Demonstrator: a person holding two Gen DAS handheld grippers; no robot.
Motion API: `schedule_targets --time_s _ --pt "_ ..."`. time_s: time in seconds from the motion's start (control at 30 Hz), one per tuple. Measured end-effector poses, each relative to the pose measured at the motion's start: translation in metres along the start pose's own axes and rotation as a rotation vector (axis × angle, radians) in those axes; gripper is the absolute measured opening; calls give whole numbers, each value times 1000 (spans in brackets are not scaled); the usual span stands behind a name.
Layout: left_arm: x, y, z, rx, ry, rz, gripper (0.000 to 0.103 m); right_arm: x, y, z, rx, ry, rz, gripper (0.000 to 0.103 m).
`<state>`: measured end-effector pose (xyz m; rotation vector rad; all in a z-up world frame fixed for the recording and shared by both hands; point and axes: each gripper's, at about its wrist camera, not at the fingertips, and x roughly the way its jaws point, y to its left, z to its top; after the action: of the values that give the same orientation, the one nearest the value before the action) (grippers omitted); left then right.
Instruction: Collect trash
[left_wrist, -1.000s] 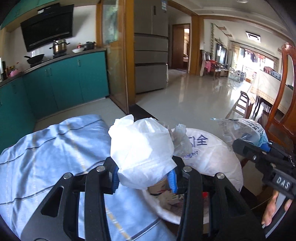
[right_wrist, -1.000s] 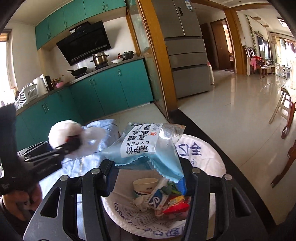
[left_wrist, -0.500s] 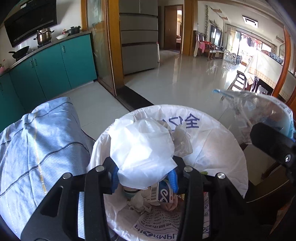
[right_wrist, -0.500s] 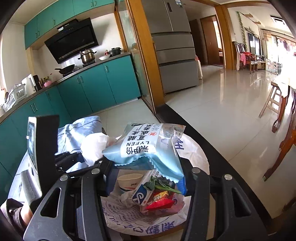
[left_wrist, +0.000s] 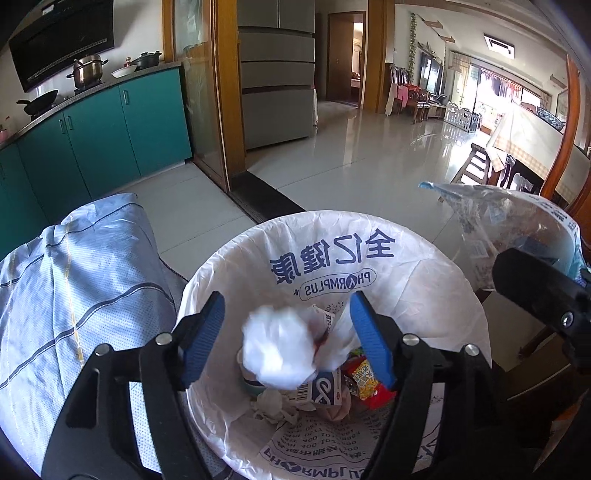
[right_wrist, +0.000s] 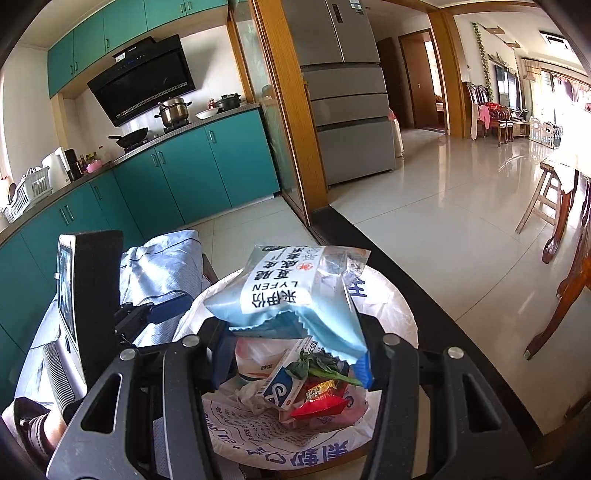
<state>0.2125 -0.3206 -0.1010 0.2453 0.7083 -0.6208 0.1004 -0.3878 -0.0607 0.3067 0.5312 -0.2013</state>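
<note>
Blue snack wrapper (right_wrist: 291, 299), clamped in the right hand-held gripper (right_wrist: 295, 354), is held directly above the lined bin (right_wrist: 391, 314); left hand-held gripper (left_wrist: 288, 332), jaws just opened, is seen releasing white wad (left_wrist: 280, 350).

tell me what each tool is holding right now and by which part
The left tool holds nothing: its jaws have just opened and the white plastic wad is dropping into the bin. The right tool grips the blue snack packet by its torn lower edge.

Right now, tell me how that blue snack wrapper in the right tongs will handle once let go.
The blue wrapper looks thin and crinkled, so it is probably floppy and very light. Its torn edge sags over the white-lined bin, so it would likely flutter down rather than drop straight. The right tongs grip it.
</note>
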Motion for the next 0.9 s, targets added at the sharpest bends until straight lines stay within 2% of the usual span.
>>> schedule_targets --time_s 0.17,0.23,0.3,0.4,0.47,0.53,0.6,0.7,0.8,0.9 --pt "-9 5 0 -5 5 35 75 5 0 0 1 18 -7 52" --pt "-20 10 0 -5 -2 86 75 15 1 1 -2 64 -5 52" --pt "-32 16 0 -13 -22 116 75 32 4 -3 -18 148 -19 53" --pt "-56 27 -2 -29 -63 153 77 49 9 -8 -52 233 -59 66" --pt "-73 34 -6 -31 -92 173 80 51 13 -8 -72 234 -81 83" --pt "-89 40 -10 -35 -113 195 82 48 14 -8 -77 212 -94 90" --pt "-111 50 -17 -54 -140 220 85 42 17 -7 -79 174 -99 90" --pt "-151 62 -30 -96 -190 264 93 23 26 -7 -100 65 -95 92" --pt "-198 74 -47 -148 -247 309 100 -15 48 -15 -131 -63 -75 97" --pt "-245 79 -70 -171 -295 379 100 -59 70 -37 -112 -140 -2 100"
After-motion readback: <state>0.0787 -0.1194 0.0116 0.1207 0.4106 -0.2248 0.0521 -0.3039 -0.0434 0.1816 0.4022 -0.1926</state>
